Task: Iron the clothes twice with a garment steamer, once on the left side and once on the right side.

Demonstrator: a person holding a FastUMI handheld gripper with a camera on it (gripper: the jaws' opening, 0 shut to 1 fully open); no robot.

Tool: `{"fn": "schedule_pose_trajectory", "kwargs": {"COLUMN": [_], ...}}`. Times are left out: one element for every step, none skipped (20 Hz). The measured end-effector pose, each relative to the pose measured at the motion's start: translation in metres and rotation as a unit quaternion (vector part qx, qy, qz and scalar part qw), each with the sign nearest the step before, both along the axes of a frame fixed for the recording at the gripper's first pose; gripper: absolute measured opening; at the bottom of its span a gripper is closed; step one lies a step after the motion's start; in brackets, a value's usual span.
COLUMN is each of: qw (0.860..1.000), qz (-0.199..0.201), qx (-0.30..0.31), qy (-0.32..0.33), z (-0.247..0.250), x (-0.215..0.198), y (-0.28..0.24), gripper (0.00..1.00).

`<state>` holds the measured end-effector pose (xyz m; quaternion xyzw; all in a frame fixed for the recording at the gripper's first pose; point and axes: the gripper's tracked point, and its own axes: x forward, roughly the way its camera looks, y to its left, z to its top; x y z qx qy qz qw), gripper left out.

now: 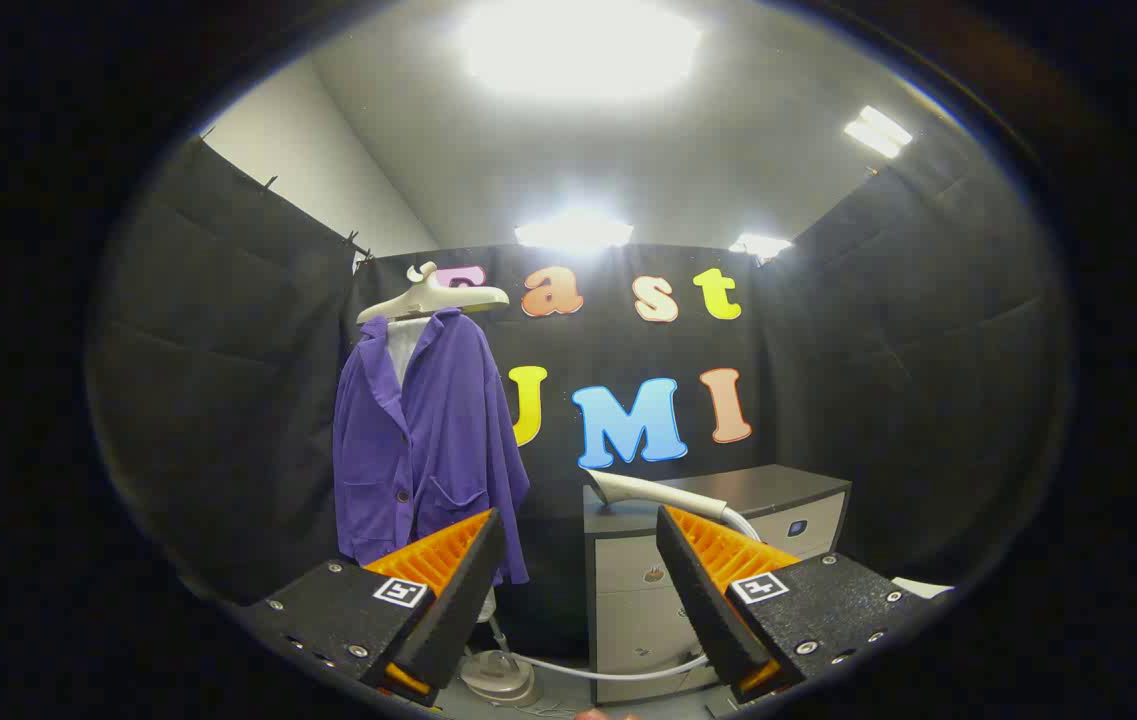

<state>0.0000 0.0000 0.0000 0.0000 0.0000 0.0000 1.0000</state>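
Note:
A purple jacket [425, 445] hangs on a cream hanger [433, 297] beyond my left finger, buttoned front facing me. The white steamer head [653, 491] lies on top of a low cabinet [728, 525], just beyond my right finger. Its white hose [618, 673] runs down the cabinet front to a pale base unit [501, 677] on the floor between my fingers. My gripper [578, 530] stands open with nothing between its fingers, some way short of the steamer and the jacket.
The cabinet has a dark top and pale drawers and stands against the back cloth wall. Black cloth walls close in on the left and right. A thin stand pole [496, 628] rises from the base unit towards the jacket.

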Motion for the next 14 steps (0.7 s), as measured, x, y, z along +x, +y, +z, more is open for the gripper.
{"fn": "schedule_pose_trajectory", "kwargs": {"qw": [1.0, 1.0, 1.0, 1.0, 1.0, 1.0, 1.0, 1.0, 1.0, 1.0, 1.0, 0.999, 0.999, 0.999], "qz": [0.001, 0.002, 0.003, 0.004, 0.004, 0.006, 0.008, 0.01, 0.012, 0.014, 0.018, 0.021, 0.025, 0.028], "qx": [0.0, 0.0, 0.0, -0.001, -0.003, -0.005, -0.005, -0.005, -0.006, -0.009, -0.013, -0.016, -0.018, -0.019], "qy": [0.002, 0.005, 0.008, 0.009, 0.011, 0.012, 0.013, 0.013, 0.013, 0.014, 0.015, 0.018, 0.021, 0.024], "z": [-0.001, -0.002, -0.003, -0.003, -0.003, -0.003, -0.003, -0.002, -0.002, -0.002, -0.003, -0.004, -0.006, -0.007], "x": [0.0, 0.0, -0.002, -0.002, -0.002, -0.003, -0.004, -0.004, -0.005, -0.006, -0.008, -0.009, -0.011, -0.013], "y": [-0.001, -0.001, -0.001, -0.001, -0.002, -0.001, 0.001, 0.003, 0.005, 0.007, 0.012, 0.015, 0.018, 0.022], "gripper": [0.94, 0.94, 0.94, 0.94, 0.93, 0.93, 0.94, 0.94, 0.94, 0.94, 0.94, 0.94, 0.94, 0.94]}}
